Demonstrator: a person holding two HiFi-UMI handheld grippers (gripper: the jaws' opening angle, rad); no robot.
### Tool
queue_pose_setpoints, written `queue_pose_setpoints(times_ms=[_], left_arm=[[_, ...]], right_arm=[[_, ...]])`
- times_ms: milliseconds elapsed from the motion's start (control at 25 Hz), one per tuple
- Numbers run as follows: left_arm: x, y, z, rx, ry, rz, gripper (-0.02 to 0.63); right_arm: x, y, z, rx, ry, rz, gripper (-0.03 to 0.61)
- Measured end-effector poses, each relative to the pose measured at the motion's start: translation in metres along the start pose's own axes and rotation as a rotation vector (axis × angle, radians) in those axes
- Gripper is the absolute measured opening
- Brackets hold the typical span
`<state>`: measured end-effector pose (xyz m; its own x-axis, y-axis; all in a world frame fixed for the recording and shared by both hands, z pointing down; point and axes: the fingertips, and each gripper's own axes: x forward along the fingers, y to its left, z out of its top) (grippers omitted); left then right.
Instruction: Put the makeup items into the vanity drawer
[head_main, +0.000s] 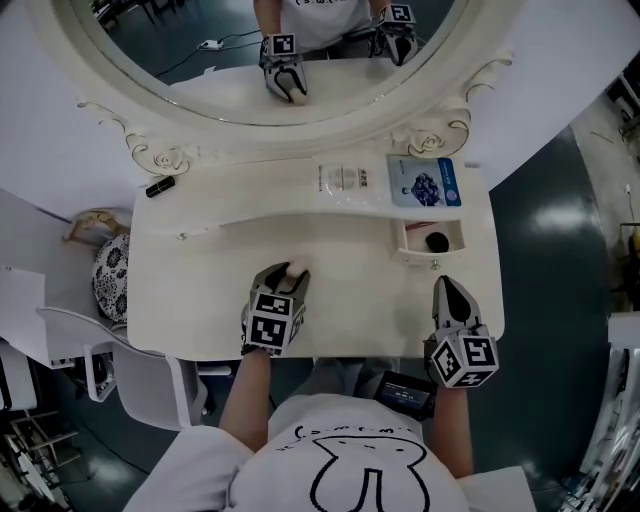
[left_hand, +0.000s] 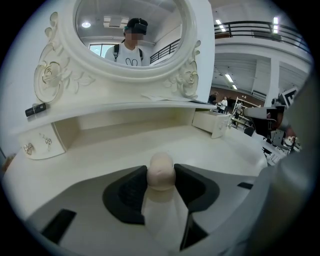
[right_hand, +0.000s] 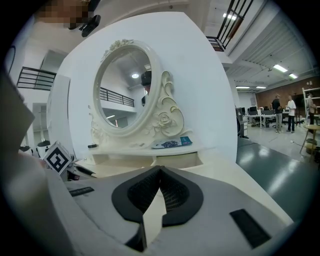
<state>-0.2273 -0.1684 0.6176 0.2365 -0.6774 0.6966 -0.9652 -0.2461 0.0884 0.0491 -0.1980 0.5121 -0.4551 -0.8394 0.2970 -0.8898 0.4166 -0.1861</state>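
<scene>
A beige egg-shaped makeup sponge (head_main: 297, 270) (left_hand: 161, 166) sits between the pads of my left gripper (head_main: 289, 277) (left_hand: 161, 172), which is shut on it low over the middle of the white vanity top (head_main: 350, 280). My right gripper (head_main: 446, 287) (right_hand: 160, 171) is shut and empty near the table's front right edge. At the right, a small drawer (head_main: 408, 243) (left_hand: 216, 123) stands open with a round black item (head_main: 437, 241) inside. A blue packet (head_main: 425, 182) and a white packet (head_main: 345, 180) lie on the shelf under the mirror. A black tube (head_main: 160, 186) (left_hand: 35, 109) lies on the left end of the shelf.
The oval mirror (head_main: 250, 60) with its carved frame rises behind the shelf. A closed small drawer (left_hand: 37, 145) is at the left end. A chair with a patterned cushion (head_main: 110, 275) stands left of the table. The person's body is close against the front edge.
</scene>
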Motion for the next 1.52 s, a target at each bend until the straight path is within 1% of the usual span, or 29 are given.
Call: queue_pose_setpoints(times_ms=[120,200,360,800,960,1240,1360,1520], left_arm=[[-0.002,0.001,0.002,-0.004,-0.004,0.004,0.199],[-0.004,0.002,0.009,-0.009,-0.021,0.005,0.199],[-0.010,0.003,0.032,-0.015,-0.071,0.012,0.199],[-0.025,-0.008,0.098,-0.011,-0.210,0.039,0.199],[-0.027,-0.014,0.117,-0.004,-0.248,0.039,0.199],[-0.015,-0.035,0.133,0.019,-0.257,0.012,0.199],[-0.004,-0.054,0.141,0.039,-0.258,-0.012,0.199],[0.013,-0.085,0.150,0.093,-0.242,-0.060,0.199]], right_arm=[[0.000,0.000,0.003,-0.002,-0.002,0.003,0.014],[0.000,-0.001,0.008,-0.009,-0.009,0.005,0.014],[-0.002,-0.004,0.026,-0.031,-0.036,0.009,0.014],[-0.009,-0.025,0.092,-0.092,-0.152,0.014,0.014],[-0.012,-0.033,0.106,-0.105,-0.182,0.013,0.014],[-0.021,-0.051,0.111,-0.109,-0.199,-0.004,0.014],[-0.031,-0.072,0.112,-0.093,-0.206,-0.036,0.014],[-0.045,-0.101,0.109,-0.074,-0.208,-0.084,0.014]])
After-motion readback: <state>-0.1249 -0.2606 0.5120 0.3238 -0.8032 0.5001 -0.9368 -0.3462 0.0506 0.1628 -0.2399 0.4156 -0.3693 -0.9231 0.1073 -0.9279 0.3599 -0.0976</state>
